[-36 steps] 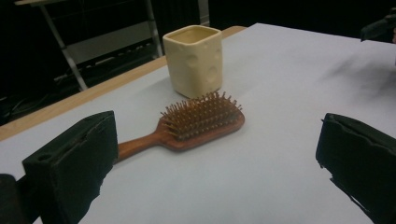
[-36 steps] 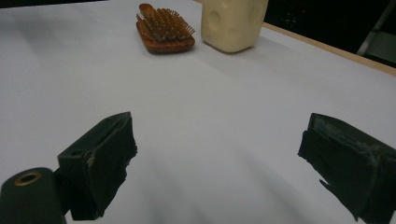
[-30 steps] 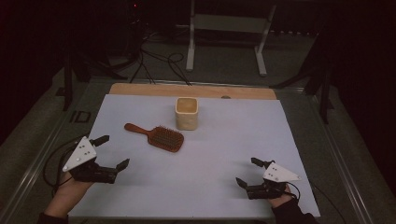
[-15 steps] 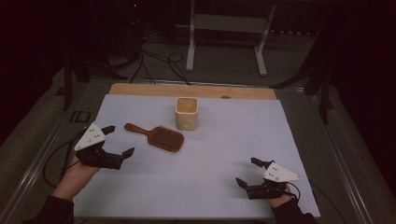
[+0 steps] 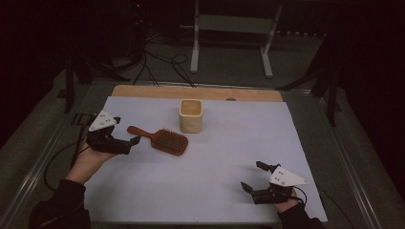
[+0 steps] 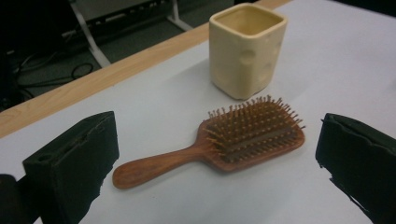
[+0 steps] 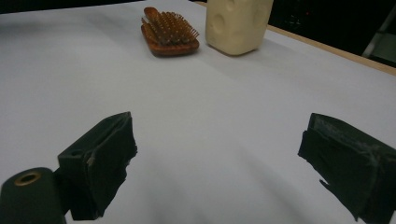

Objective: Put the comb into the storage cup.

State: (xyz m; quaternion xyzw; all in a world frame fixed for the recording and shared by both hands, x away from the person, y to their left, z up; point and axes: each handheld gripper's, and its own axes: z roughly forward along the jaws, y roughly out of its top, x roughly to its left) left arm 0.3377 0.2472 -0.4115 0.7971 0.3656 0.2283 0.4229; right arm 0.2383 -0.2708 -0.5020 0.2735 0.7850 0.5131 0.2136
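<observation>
1. A cream cup [image 5: 191, 116] is seen standing upright on the white sheet [image 5: 229, 157] that covers the table, towards the far side, just beyond the bristle end of the hairbrush [image 5: 160, 140].
2. A strip of bare wooden table edge [image 5: 196, 92] is left showing past the far end of the sheet, and beyond it cables and a metal stand are seen on the dark floor.
3. Nothing is found lying between the left gripper [image 5: 126, 141] and the brush handle; the sheet there is bare.
4. The hairbrush is laid flat, bristles up, its handle pointed towards the left gripper and its head close to the cup but apart from it.
5. In the left gripper view, the brush [image 6: 224, 142] is framed between the two black jaws, which are spread wide on either side; the handle tip is near them but is not touched.
6. The left gripper is held released, with nothing grasped.
7. The right gripper [image 5: 251, 178] is held near the person's edge of the sheet, well apart from brush and cup, its jaws likewise spread and nothing gripped.
8. In the right gripper view, the brush [image 7: 169, 31] and cup [image 7: 238, 24] are seen far off, side by side.
</observation>
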